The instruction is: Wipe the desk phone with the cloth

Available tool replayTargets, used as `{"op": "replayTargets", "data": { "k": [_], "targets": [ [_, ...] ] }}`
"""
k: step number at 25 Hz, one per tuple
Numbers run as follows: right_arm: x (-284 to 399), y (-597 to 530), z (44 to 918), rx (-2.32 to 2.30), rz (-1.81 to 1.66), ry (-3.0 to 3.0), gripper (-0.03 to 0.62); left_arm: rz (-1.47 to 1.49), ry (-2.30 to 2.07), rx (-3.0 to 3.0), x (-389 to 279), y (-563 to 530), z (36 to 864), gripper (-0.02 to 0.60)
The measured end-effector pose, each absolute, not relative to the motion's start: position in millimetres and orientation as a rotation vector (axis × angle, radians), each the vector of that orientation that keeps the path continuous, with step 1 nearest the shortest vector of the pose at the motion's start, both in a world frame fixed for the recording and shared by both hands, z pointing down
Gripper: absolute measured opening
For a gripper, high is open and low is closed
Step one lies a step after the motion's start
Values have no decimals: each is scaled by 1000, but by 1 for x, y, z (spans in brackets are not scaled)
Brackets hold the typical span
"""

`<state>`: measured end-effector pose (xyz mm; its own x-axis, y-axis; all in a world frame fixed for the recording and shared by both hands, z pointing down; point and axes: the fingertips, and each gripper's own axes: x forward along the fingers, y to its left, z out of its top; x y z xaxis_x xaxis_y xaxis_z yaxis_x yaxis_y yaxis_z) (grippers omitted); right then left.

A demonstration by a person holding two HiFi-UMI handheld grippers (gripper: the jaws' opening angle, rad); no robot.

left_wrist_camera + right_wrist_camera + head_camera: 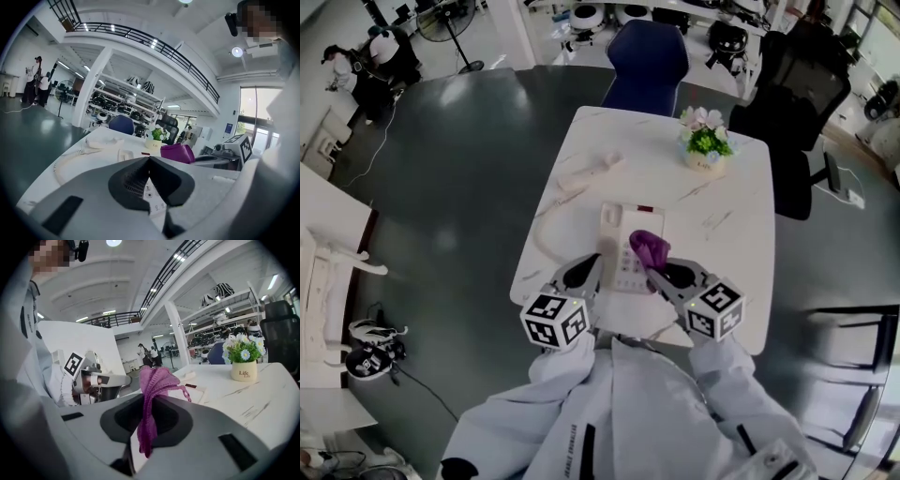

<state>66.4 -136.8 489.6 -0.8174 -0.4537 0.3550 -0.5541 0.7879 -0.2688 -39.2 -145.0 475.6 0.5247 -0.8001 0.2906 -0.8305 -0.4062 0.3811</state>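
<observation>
The white desk phone point(625, 246) lies on the marble table point(731, 234) with its handset point(586, 172) off to the far left, joined by a coiled cord point(542, 234). My right gripper point(653, 271) point(151, 397) is shut on a purple cloth point(649, 247) point(155, 378), which bunches over the phone's right side. My left gripper point(594, 265) point(149, 160) is shut with nothing in it, its tips at the phone's left edge; keypad buttons point(151, 194) show through the gap behind its jaws. The cloth point(177, 153) also shows in the left gripper view.
A small pot of flowers point(706, 145) point(243, 367) stands at the table's far right. A blue chair point(645, 64) and a black office chair point(799, 103) are behind the table. People stand far off at the left point(370, 58).
</observation>
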Motion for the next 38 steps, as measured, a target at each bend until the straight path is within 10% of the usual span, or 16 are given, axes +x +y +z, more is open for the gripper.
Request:
{"op": "replayTargets", "data": {
  "k": [38],
  "targets": [
    [27,-253,463,952,128,-2576,37,115,-1307,2238,-66,-194,493,-2]
  ]
}}
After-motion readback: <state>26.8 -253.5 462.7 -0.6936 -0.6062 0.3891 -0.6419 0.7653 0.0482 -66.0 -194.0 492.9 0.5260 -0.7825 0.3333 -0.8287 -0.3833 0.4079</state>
